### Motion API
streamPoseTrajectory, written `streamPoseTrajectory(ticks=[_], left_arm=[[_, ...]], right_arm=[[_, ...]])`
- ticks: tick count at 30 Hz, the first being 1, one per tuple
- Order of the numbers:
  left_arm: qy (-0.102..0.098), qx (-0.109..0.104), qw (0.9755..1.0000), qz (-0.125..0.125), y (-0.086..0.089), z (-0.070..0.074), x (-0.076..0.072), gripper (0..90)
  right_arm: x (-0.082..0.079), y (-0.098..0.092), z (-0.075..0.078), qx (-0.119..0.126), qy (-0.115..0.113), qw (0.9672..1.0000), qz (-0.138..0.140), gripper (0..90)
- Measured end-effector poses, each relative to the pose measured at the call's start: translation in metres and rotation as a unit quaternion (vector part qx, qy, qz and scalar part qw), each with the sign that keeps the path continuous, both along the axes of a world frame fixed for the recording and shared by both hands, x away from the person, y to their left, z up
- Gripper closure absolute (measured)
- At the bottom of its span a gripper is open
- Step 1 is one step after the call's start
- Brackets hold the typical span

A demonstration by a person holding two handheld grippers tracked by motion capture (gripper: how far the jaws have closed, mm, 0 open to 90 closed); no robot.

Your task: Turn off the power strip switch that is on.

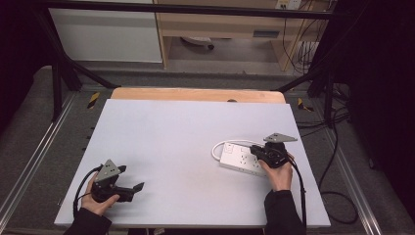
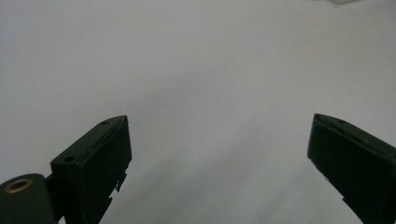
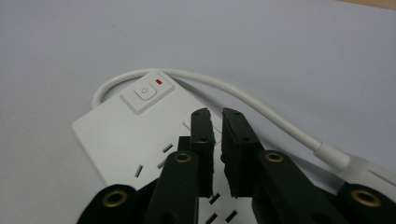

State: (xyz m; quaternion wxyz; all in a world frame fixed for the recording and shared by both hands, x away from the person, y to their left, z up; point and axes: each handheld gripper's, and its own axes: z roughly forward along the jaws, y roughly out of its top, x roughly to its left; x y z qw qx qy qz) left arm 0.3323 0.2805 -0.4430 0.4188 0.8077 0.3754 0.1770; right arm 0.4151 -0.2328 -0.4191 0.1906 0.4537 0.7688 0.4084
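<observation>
A white power strip [image 1: 241, 157] lies flat at the right of the white table [image 1: 186, 127], its white cable [image 1: 218, 146] looping off its far end. My right gripper [image 1: 255, 152] hovers over the strip's near end. In the right gripper view its jaws [image 3: 217, 114] stand a narrow gap apart above the sockets, nothing between them. The strip's [image 3: 121, 135] switch [image 3: 147, 91] has a red light beside it, and the cable [image 3: 261, 107] curves past on the right. My left gripper [image 1: 132, 177] rests at the front left, jaws wide open [image 2: 219, 126] over bare table.
A wooden board [image 1: 195, 94] edges the table's far side. Black frame bars [image 1: 58, 78] rise at both back corners. Dark cables [image 1: 337, 196] trail on the floor to the right. A white cabinet and a shelf unit stand beyond the table.
</observation>
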Motion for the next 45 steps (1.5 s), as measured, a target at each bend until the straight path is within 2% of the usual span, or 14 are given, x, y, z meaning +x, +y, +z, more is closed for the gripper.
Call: streamPoseTrajectory(ticks=[1,3,4,5,8,9,10,13,16,17,20,24,35,45], left_arm=[[0.0,0.0,1.0,0.0,0.0,0.0,0.0,6.3],[0.001,0.0,1.0,0.0,0.0,0.0,0.0,6.3],[0.001,0.001,1.0,0.0,0.0,0.0,0.0,6.3],[0.001,0.001,1.0,0.0,0.0,0.0,0.0,6.3],[0.001,0.0,1.0,0.0,0.0,0.0,0.0,6.3],[0.002,0.001,1.0,0.0,0.0,0.0,0.0,6.3],[0.002,0.001,1.0,0.0,0.0,-0.001,0.0,6.3],[0.002,0.001,1.0,0.0,-0.001,0.0,0.0,6.3],[0.002,0.001,1.0,0.0,-0.001,0.0,0.0,6.3],[0.002,0.001,1.0,-0.001,-0.001,0.0,0.0,6.3],[0.003,0.001,1.0,-0.001,-0.001,0.0,0.0,6.2],[0.002,0.002,1.0,-0.001,-0.001,0.0,0.0,6.2],[0.003,0.003,1.0,-0.002,-0.001,0.0,0.0,6.2],[0.003,0.004,1.0,-0.005,-0.002,0.0,0.0,6.3]], right_arm=[[-0.002,-0.001,0.003,-0.001,0.006,1.0,0.007,70.4],[-0.004,-0.001,0.004,0.0,0.009,0.9999,0.007,66.0],[-0.007,-0.002,0.006,-0.001,0.009,0.9999,0.011,56.7],[-0.007,-0.002,0.006,-0.001,0.009,0.9999,0.011,56.7],[-0.011,-0.001,0.009,0.002,-0.001,0.9998,0.019,38.8],[-0.015,0.0,0.012,0.003,-0.005,0.9996,0.026,28.1],[-0.015,0.0,0.012,0.003,-0.005,0.9996,0.026,28.1],[-0.019,-0.001,0.014,0.01,-0.008,0.9995,0.029,13.0],[-0.025,-0.003,0.017,0.007,-0.017,0.9995,0.026,7.0],[-0.029,-0.005,0.017,0.009,-0.011,0.9996,0.026,3.5],[-0.033,-0.007,0.016,0.009,-0.005,0.9996,0.028,1.2],[-0.043,-0.014,0.009,-0.015,0.007,0.9996,0.022,0.8],[-0.062,-0.034,-0.007,-0.003,0.012,0.9993,0.034,0.8],[-0.076,-0.051,-0.022,-0.011,0.023,0.9991,0.034,0.8]])
